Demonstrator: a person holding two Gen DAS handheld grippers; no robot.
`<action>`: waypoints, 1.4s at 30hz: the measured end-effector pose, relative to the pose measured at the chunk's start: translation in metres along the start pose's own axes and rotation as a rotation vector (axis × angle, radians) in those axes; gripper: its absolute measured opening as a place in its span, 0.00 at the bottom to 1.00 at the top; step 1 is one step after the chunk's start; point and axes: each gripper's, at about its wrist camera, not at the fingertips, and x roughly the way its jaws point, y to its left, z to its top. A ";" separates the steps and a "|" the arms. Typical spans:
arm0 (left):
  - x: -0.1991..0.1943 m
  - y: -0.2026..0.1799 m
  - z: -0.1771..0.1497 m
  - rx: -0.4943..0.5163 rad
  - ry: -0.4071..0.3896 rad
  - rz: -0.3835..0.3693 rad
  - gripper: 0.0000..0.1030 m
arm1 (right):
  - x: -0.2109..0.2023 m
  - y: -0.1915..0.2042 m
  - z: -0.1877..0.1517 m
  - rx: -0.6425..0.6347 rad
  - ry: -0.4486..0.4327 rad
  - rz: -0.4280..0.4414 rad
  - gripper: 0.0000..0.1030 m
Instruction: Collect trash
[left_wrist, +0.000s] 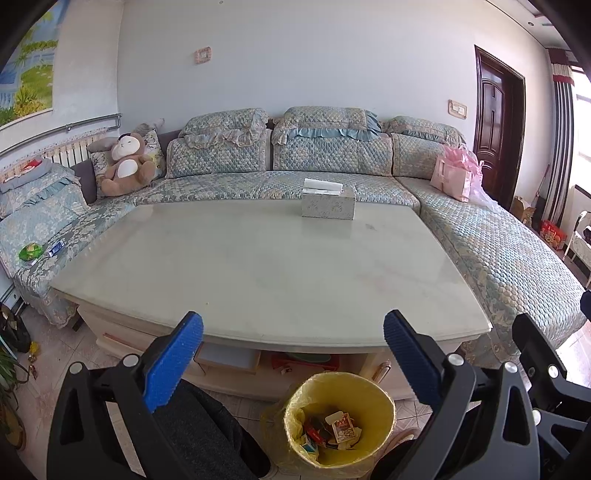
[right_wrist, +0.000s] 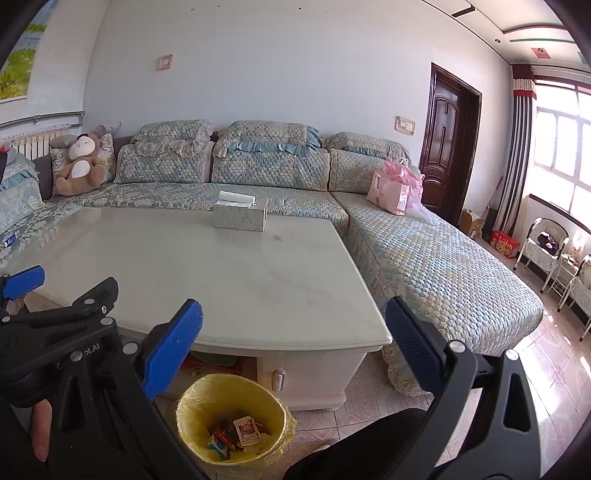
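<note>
A waste bin with a yellow liner (left_wrist: 338, 417) (right_wrist: 231, 417) stands on the floor in front of the coffee table; several small packets and cards lie inside it. My left gripper (left_wrist: 293, 339) hangs open above the bin and the table's front edge, with nothing between its blue pads. My right gripper (right_wrist: 293, 326) is open too and holds nothing, hovering over the table's near right corner. A green wrapper (left_wrist: 30, 251) and a small blue packet (left_wrist: 56, 247) (right_wrist: 11, 238) lie on the sofa seat at the far left.
The pale glass-topped coffee table (left_wrist: 258, 266) (right_wrist: 207, 273) carries only a tissue box (left_wrist: 328, 203) (right_wrist: 241, 214). An L-shaped quilted sofa (right_wrist: 424, 258) wraps around it, with a teddy bear (left_wrist: 127, 164) and a pink bag (left_wrist: 456, 173). Tiled floor lies right; a person's dark-clad legs (left_wrist: 207, 432) are beside the bin.
</note>
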 end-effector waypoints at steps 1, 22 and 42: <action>0.000 0.000 0.000 -0.003 0.001 -0.001 0.93 | 0.000 0.000 0.000 -0.001 -0.002 0.001 0.94; -0.001 0.000 -0.002 -0.014 0.002 -0.001 0.93 | 0.000 -0.001 0.006 0.001 -0.003 0.008 0.94; -0.001 -0.003 -0.002 -0.010 0.001 0.015 0.93 | 0.001 -0.001 0.007 -0.004 -0.003 0.014 0.94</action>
